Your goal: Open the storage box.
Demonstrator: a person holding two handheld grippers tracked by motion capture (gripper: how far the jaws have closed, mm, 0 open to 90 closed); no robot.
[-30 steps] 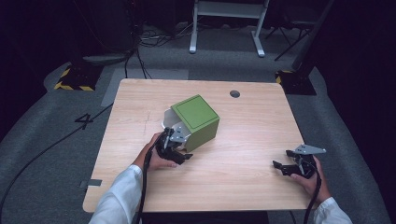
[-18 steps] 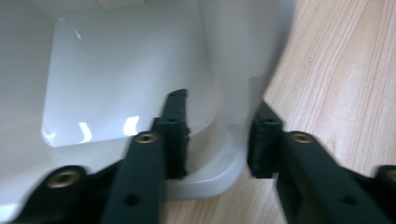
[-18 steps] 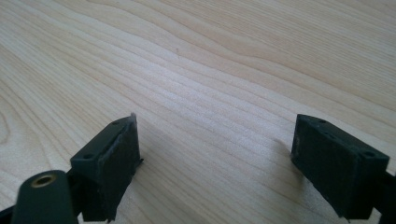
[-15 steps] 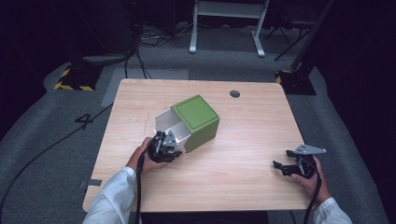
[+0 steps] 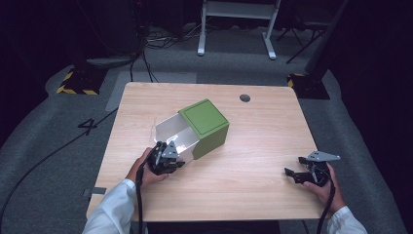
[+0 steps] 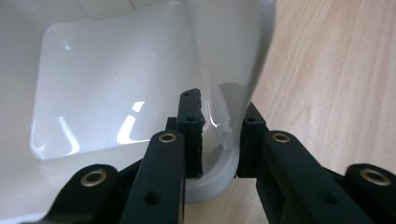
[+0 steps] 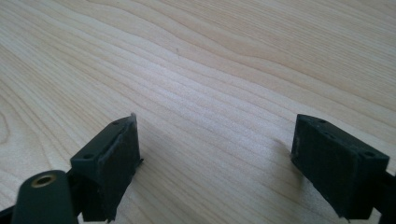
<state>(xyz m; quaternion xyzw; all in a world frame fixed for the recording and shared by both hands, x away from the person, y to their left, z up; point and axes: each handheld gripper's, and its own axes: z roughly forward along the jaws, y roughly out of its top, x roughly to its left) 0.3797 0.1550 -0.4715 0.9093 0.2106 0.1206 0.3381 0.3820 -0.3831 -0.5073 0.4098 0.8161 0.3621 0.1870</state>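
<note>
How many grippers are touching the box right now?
1. The left gripper clamps the white drawer wall of the box; the right gripper sits open, apart, at the table's right.

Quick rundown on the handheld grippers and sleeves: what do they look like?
Both grippers are black. The left gripper and right gripper each carry a grey three-cornered plate and trail a black cable. The fingers are blocky black pads on arms with brass-coloured rivets. White sleeves on both forearms.

White sleeves cover both forearms, and each hand carries a black gripper, left gripper [image 5: 170, 157] and right gripper [image 5: 293, 174], with blocky jaws, brass-ringed screw holes, a grey three-cornered top plate and a trailing black cable.
</note>
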